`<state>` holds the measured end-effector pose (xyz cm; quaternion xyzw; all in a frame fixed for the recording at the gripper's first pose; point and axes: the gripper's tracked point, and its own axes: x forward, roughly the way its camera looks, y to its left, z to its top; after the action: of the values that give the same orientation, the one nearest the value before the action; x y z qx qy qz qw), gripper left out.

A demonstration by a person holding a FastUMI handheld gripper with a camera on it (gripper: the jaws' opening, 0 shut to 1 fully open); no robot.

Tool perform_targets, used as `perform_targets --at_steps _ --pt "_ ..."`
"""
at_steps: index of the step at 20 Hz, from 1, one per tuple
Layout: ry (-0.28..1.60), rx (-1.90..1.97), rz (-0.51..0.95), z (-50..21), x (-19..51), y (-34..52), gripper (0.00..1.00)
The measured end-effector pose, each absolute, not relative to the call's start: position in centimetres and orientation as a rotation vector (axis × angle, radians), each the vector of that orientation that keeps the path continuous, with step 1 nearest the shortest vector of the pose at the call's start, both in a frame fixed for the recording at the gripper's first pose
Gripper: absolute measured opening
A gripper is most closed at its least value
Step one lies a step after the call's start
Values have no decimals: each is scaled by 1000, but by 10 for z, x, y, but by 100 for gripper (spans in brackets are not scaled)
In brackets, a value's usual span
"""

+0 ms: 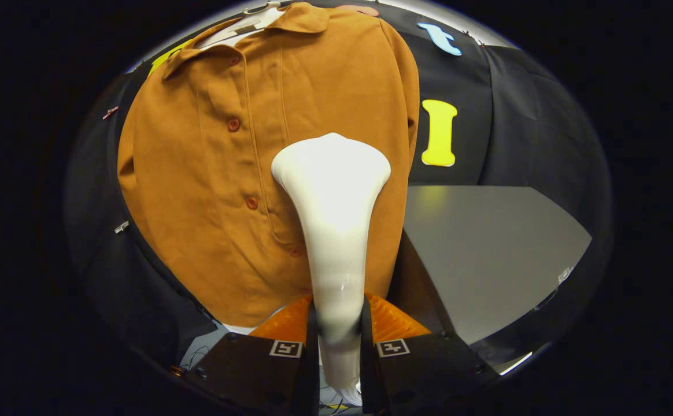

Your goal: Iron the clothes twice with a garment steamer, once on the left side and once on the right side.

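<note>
Gripper view: gripper [339,323] closed on the neck of the white garment steamer [332,231], both orange fingers [281,323] pressing its sides. Steamer head sits centre frame, over the brown shirt [209,190], just right of the button placket [250,202]. Shirt hangs from a hanger [250,23] at top, against the black wall. Grey table [487,248] at right.

Judgement: a pass on the panel right of the placket looks in hand; head-to-cloth contact cannot be told. Next move calls for a steady vertical stroke, head flat to the fabric.

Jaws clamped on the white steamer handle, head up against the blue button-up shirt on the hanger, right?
One error: the shirt is not blue. In the gripper view the button-up suede-like shirt is orange-brown. The rest holds: the gripper has its jaws clamped on the white plastic garment steamer, head in front of the hung shirt.
</note>
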<state>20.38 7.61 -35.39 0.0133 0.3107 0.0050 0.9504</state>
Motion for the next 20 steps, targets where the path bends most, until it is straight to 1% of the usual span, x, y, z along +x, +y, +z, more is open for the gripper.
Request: perform_targets --at_steps 7,11,14,20 --pt "763 16 0 -417 164 78 32" --pt "779 4 20 -425 143 82 32" --pt "729 10 33 -406 130 85 32" --pt "521 25 71 -316 123 105 32"
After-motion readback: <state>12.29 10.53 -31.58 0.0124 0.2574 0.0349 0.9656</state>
